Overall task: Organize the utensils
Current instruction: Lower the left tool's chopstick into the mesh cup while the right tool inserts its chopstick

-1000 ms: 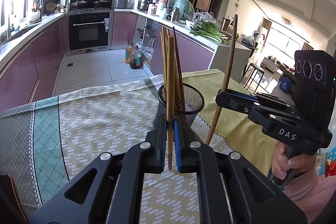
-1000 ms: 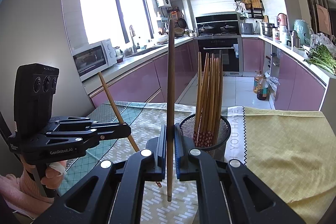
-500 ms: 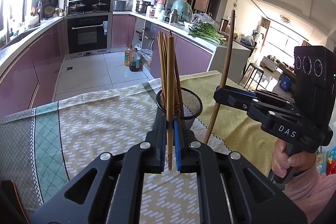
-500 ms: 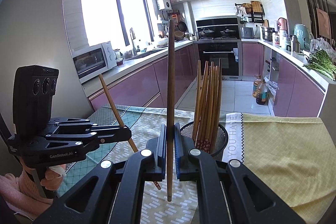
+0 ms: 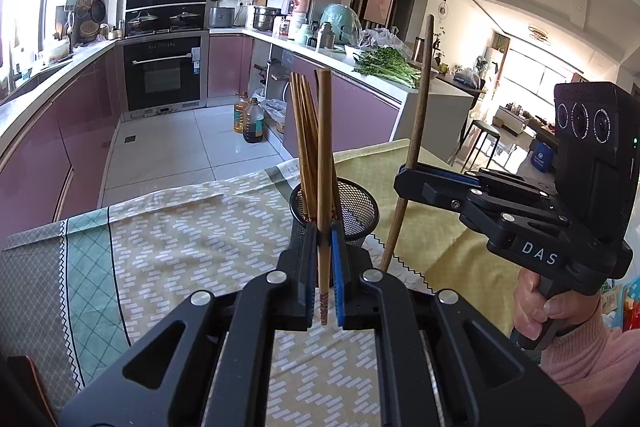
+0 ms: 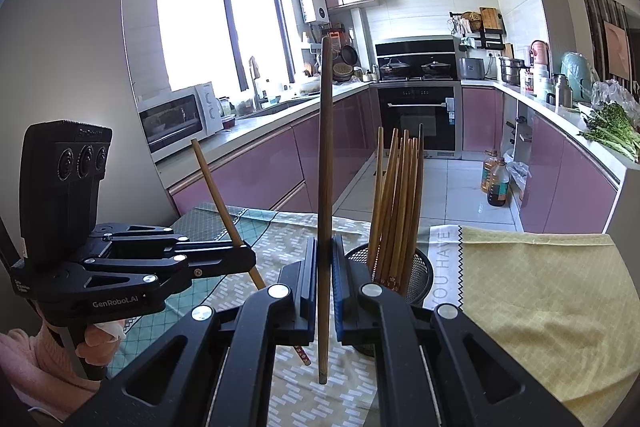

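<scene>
Tabletop cloth (image 5: 192, 239): olive-yellow with white dash pattern; teal diamond-lattice band, zigzag edging; plain yellow section (image 6: 540, 291). Mesh holder (image 5: 356, 203): black. Chopsticks in holder (image 6: 400, 203): tan-brown, floral-patterned red ends. Long chopstick (image 6: 326, 163): dark brown. Tongs' pads: blue on black. Cabinets (image 6: 256, 179): glossy mauve.

Upright chopsticks (image 6: 396, 211) crowd the mesh holder (image 6: 420, 267), leaving room rightward.
</scene>
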A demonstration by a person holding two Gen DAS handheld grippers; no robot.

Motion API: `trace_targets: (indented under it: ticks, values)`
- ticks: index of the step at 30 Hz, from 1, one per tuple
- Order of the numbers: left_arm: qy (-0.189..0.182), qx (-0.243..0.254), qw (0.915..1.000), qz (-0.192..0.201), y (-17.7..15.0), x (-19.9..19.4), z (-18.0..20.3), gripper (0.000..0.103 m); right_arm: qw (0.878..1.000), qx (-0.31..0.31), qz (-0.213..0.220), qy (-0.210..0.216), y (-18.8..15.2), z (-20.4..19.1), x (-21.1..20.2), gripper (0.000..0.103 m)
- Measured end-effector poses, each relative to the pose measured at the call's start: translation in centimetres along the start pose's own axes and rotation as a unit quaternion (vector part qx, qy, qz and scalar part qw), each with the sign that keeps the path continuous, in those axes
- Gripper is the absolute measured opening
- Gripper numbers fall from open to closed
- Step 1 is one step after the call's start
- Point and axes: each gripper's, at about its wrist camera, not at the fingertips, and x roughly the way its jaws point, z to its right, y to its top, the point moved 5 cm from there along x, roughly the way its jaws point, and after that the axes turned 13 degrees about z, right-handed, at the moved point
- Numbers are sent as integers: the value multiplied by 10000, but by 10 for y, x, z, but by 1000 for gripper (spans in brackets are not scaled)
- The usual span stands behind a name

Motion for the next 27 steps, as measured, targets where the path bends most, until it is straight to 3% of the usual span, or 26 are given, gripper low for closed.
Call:
trace_targets:
  ticks: [27]
  values:
    - [-84,60,9998,154,21,-2,1,8,9999,-33,153,36,12,5,-1,6]
